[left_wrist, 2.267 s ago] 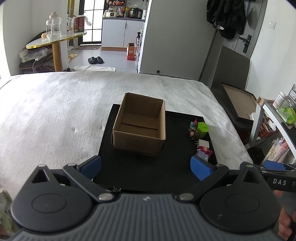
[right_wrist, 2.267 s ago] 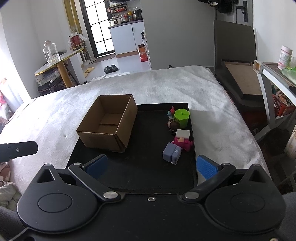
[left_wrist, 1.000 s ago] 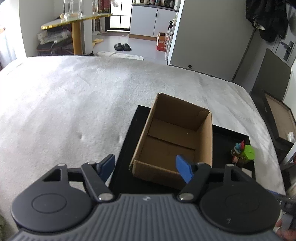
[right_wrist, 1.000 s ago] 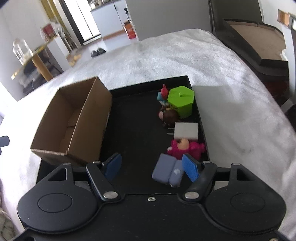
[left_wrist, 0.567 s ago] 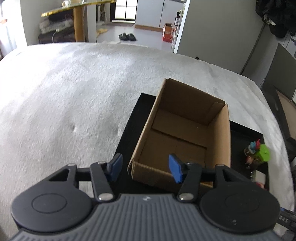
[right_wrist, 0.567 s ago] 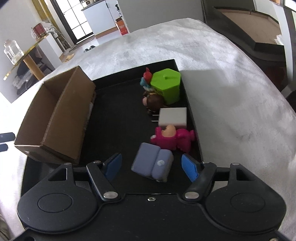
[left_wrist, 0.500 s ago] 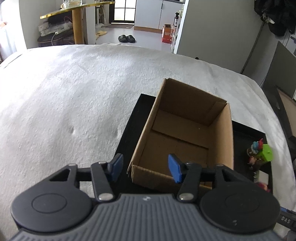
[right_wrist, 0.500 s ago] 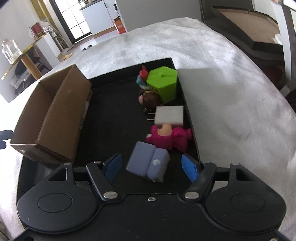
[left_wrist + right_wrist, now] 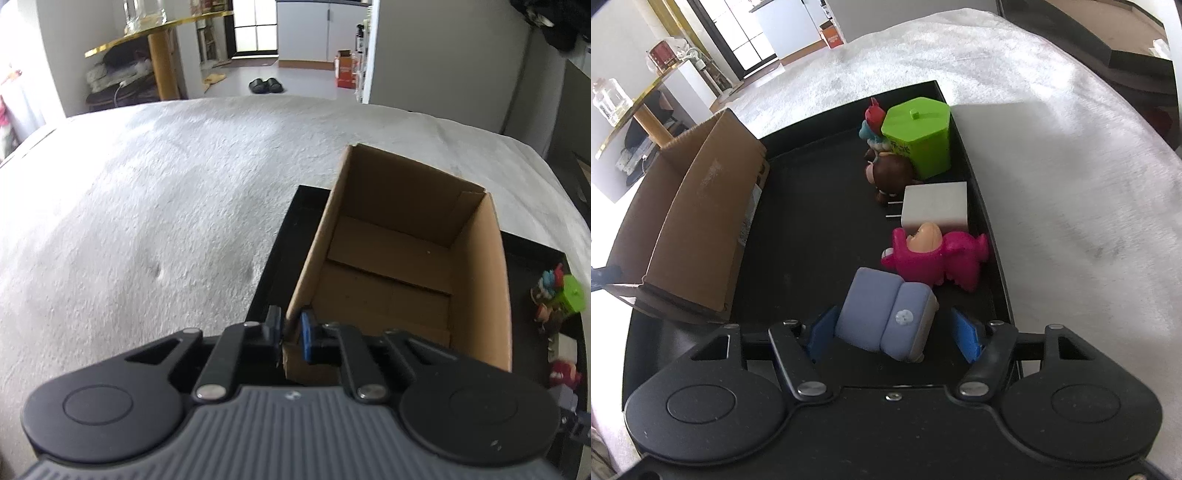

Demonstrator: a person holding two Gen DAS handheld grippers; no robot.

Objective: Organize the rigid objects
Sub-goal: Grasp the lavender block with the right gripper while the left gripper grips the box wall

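**Left claw pinned the box, right claw closing round the toy sofa**

We saw the left claw [image 9: 291, 328] clamped on the near corner wall of the cardboard box [image 9: 402, 266], one pad outside, one inside. Thin card, so we judged it light and bendy at the rim; the corner was the stiffest place to hold. The box looked empty and sat on the left part of the black tray [image 9: 812, 206].

The right claw [image 9: 892, 334] had its jaws closing, with the blue-grey toy sofa [image 9: 886, 314] between them; the left pad seemed at its side, the right pad still apart. We judged the sofa hard plastic, light, a bit smooth; its flat armrest sides suited the pads.

Count on the tray's right side, going away from the claw: one sofa, one pink figure [image 9: 934, 258] lying down, one white plug block [image 9: 934, 205], one brown figure [image 9: 890, 171], one green six-sided pot [image 9: 918, 133], one small red-and-blue figure [image 9: 873, 122] beside it. Six toys, one box, one tray.
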